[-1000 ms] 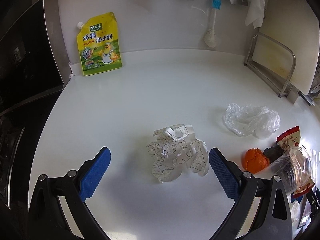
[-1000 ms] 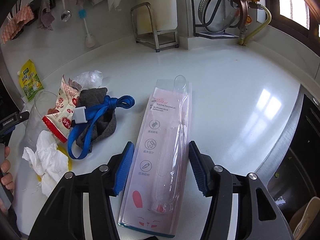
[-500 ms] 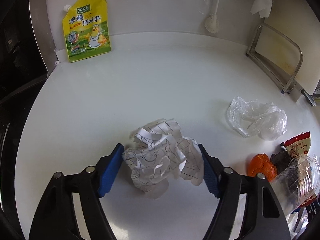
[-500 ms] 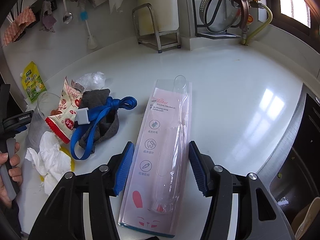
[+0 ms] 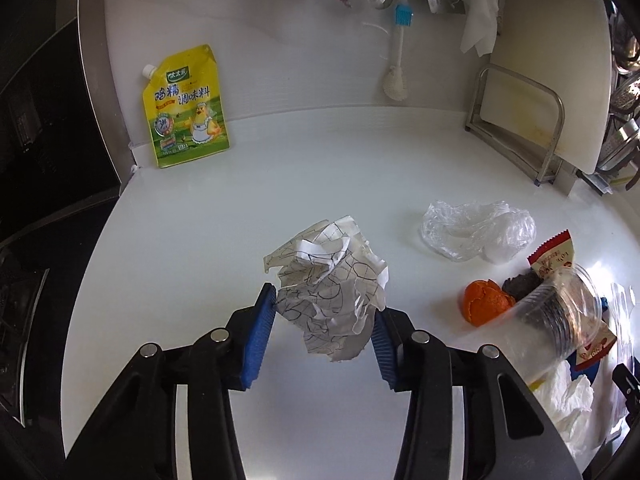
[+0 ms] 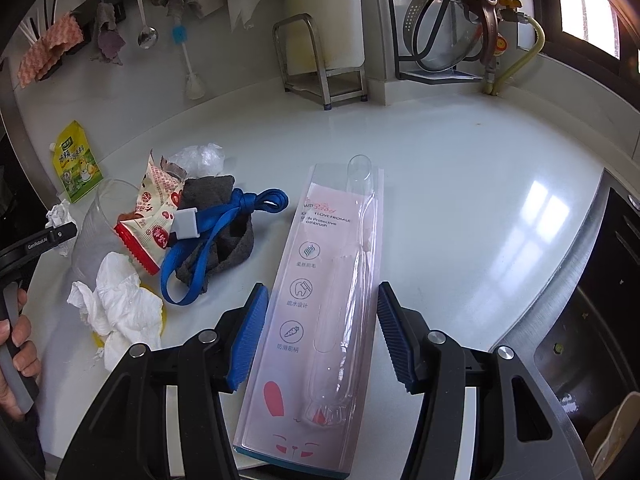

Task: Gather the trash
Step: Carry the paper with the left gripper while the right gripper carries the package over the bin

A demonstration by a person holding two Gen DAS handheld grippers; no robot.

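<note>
The left claw [image 5: 325, 322] has just closed on the crumpled paper [image 5: 330, 280]; earlier it stood wide. The right claw [image 6: 320, 332] stays open astride the toothbrush pack [image 6: 320, 300].

White counter [image 6: 460, 168] meets a white wall [image 5: 280, 40]. Window [image 6: 588, 4] at 1 o'clock admits daylight. Hob [image 5: 24, 300] borders the counter at 9 o'clock.

left wrist view: paper wad [image 5: 330, 292] at centre, between the pads [image 5: 260, 336] of the left gripper [image 5: 325, 334]. pouch [image 5: 186, 106] upper left, against the wall. bag [image 5: 478, 230] right of centre; peel [image 5: 486, 302] and cup [image 5: 560, 316] below it, lower right. right wrist view: toothbrush pack [image 6: 324, 312] at centre on the counter [image 6: 460, 168], between the right gripper [image 6: 320, 334] pads. strap [image 6: 224, 240] on a cloth [image 6: 232, 240], left of the pack; tissue [image 6: 120, 308] lower left.
</note>
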